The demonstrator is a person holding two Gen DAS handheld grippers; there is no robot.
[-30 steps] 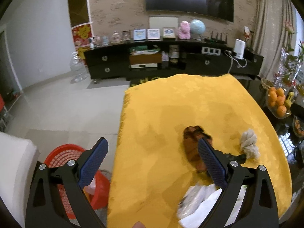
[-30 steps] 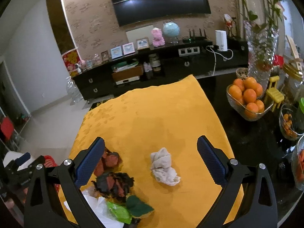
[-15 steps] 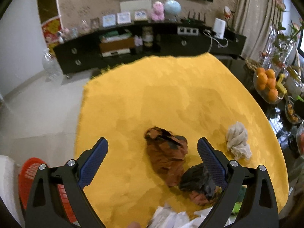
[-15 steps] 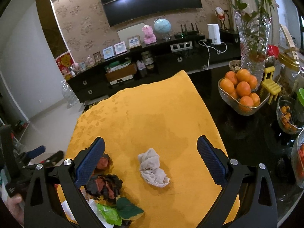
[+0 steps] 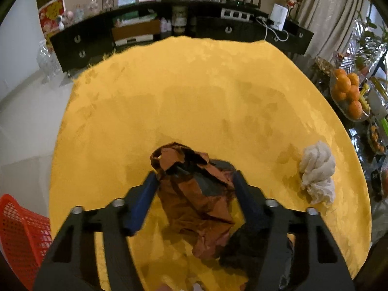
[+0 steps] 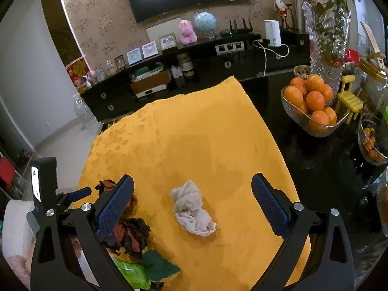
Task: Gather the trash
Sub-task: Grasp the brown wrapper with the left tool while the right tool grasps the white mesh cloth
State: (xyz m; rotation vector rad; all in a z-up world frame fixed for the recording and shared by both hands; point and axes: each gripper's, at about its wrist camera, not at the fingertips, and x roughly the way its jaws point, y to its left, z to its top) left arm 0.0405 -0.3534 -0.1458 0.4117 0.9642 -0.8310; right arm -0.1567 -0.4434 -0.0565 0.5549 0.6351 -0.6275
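Observation:
A crumpled brown paper wrapper (image 5: 194,194) lies on the yellow tablecloth (image 5: 194,97). My left gripper (image 5: 194,191) is closing around it, a blue finger touching each side. A crumpled white tissue (image 5: 316,173) lies to its right; it also shows in the right wrist view (image 6: 191,208). A dark red-and-black wrapper (image 6: 128,235) and a green wrapper (image 6: 148,269) lie near the front edge. My right gripper (image 6: 194,198) is open and empty, hovering over the tissue. The left gripper shows in the right wrist view (image 6: 80,192) at the brown wrapper (image 6: 106,185).
A red mesh basket (image 5: 21,232) stands on the floor left of the table. A glass bowl of oranges (image 6: 312,104), a vase (image 6: 327,48) and small bowls stand on the dark table at the right. A black TV cabinet (image 6: 194,70) runs along the far wall.
My left gripper has swung right from the red basket, come down over the brown wrapper and narrowed its fingers onto it. My right gripper has drifted slightly toward the tissue.

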